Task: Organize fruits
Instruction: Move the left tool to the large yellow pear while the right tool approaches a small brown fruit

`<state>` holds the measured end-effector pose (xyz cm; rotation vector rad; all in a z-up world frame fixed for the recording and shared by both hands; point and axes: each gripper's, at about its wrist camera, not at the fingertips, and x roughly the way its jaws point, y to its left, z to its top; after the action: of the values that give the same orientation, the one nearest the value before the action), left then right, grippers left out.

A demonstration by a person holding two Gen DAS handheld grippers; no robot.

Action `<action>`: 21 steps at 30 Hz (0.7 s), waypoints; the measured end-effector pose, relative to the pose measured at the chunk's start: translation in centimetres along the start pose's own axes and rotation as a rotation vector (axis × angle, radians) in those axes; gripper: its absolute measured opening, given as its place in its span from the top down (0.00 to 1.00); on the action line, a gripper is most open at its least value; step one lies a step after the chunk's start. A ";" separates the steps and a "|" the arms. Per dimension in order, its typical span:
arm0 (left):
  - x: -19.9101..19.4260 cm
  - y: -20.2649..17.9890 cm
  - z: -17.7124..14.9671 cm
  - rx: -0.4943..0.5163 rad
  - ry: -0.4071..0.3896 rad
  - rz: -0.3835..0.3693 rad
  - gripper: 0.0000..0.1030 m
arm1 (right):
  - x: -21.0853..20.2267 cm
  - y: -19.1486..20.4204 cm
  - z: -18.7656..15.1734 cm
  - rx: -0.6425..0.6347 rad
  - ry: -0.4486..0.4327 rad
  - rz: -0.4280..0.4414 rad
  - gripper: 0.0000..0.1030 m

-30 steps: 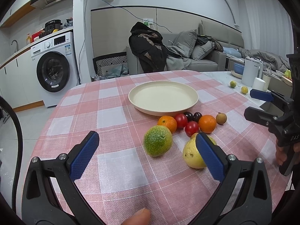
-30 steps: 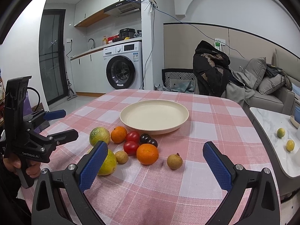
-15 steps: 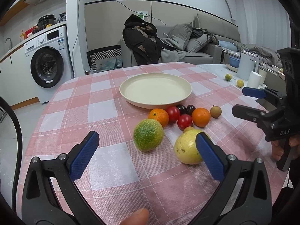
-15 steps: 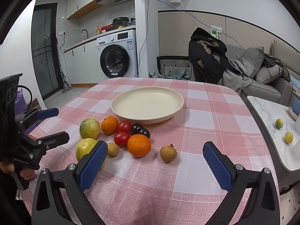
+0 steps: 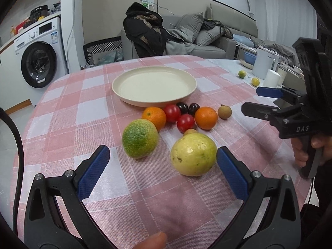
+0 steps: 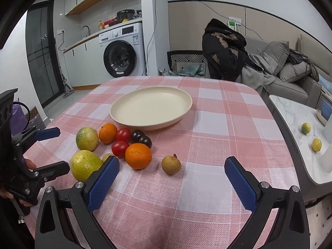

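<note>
Plate, cream, empty, mid-table. Fruit cluster just in front of plate, none on it: yellow guava outermost, green-yellow citrus beside it. Left gripper nearest, spread wide, empty, guava just inside its right pad. Right gripper likewise agape, facing brown longan. Bare cloth around.

On the desk, centre frame: one cream plate, two oranges, two red tomatoes, two dark plums, two large yellow-green fruits, two small brown fruits.
</note>
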<state>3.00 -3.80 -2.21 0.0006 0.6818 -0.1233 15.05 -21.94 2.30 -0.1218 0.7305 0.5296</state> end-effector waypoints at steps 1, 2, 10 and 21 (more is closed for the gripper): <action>0.3 -0.1 0.0 0.001 0.010 -0.009 0.00 | 0.4 -0.2 0.0 0.004 0.020 0.005 0.00; 0.5 -0.3 0.0 0.002 0.021 -0.017 0.00 | 0.9 -0.4 -0.1 0.007 0.041 0.005 0.00; 2.1 -1.9 -0.3 0.048 0.075 -0.069 0.12 | 3.5 -1.4 -0.4 0.051 0.148 0.078 0.16; 3.2 -3.3 -0.4 0.073 0.125 -0.147 0.39 | 5.9 -1.7 0.0 0.051 0.208 0.134 0.32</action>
<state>4.82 -7.37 -4.39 0.0283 0.8022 -0.2915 19.54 -20.91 -1.69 -0.0811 0.9596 0.6313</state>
